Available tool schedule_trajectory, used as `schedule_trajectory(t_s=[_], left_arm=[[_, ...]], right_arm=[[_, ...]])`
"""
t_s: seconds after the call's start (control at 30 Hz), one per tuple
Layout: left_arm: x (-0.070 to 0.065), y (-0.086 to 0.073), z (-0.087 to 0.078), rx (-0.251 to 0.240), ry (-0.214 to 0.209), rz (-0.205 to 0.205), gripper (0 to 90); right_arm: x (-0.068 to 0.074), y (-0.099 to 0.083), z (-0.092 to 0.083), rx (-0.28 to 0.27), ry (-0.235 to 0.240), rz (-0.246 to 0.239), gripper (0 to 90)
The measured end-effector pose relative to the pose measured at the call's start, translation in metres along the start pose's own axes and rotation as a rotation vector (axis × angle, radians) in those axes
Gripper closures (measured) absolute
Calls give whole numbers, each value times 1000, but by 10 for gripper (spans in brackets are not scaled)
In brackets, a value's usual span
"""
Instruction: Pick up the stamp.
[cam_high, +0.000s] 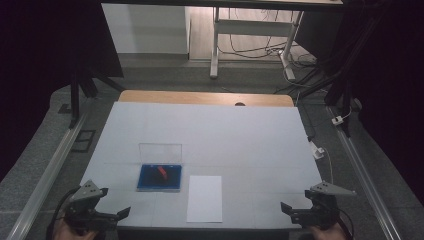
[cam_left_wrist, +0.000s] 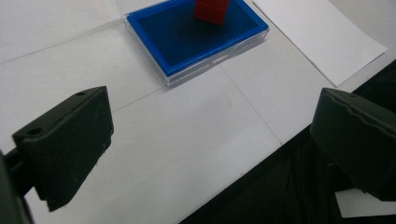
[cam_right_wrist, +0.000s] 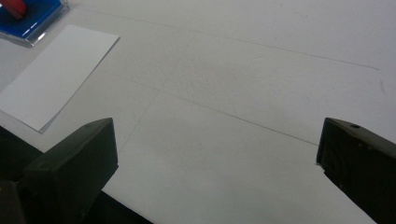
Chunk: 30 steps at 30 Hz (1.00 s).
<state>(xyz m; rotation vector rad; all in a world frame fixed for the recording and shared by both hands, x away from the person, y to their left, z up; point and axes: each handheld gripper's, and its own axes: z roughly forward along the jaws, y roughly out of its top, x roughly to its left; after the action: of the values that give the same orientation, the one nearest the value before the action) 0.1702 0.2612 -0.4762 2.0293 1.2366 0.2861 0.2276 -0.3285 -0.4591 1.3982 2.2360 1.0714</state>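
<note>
- At the lower left of the high view we see the left gripper (cam_high: 102, 210) held at the near edge of the desk (cam_high: 250, 135), its jaws spread wide with nothing between them; in the left gripper view the two black jaws stand far apart over the white sheet that covers the desk.
- Just right of it and a little higher in the high view lies a shallow clear plastic case (cam_high: 159, 177) with a blue inner tray, its transparent lid (cam_high: 160, 152) standing upright along the far edge.
- Inside the case, on the blue tray, sits one small red block (cam_high: 162, 172); in the left gripper view the case (cam_left_wrist: 196, 39) is at the upper centre and the red block (cam_left_wrist: 211, 10) stands towards its far end, cut off by the top edge.
- We can read no brand, label or writing on the case or the block.
- Just right of the case, near the bottom centre of the high view, lies a blank white sheet of paper (cam_high: 205, 198), apart from the case.
- At the lower right, the right gripper (cam_high: 300, 212) is well apart from the case, its jaws likewise wide open and empty; the right gripper view has the paper (cam_right_wrist: 56, 74) at its upper left and a corner of the case (cam_right_wrist: 32, 21) beyond it.
</note>
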Motion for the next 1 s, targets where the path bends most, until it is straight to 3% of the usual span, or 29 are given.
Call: schedule_trajectory(t_s=[0.1,0.33,0.43,0.53,0.87,1.0], left_arm=[[0,0,0,0,-3,0,0],[-1,1,1,9,9,5,0],[-1,1,1,13,9,9,0],[-1,1,1,14,8,10,0],[-1,1,-1,3,1,4,0],[-3,4,-4,-21,11,28,0]], right_arm=[[2,1,0,-14,-2,-27,0],[9,1,5,47,4,-110,0],[8,1,5,38,14,-99,0],[3,1,3,22,36,-50,0],[2,2,4,22,60,-51,0],[2,2,4,25,67,-48,0]])
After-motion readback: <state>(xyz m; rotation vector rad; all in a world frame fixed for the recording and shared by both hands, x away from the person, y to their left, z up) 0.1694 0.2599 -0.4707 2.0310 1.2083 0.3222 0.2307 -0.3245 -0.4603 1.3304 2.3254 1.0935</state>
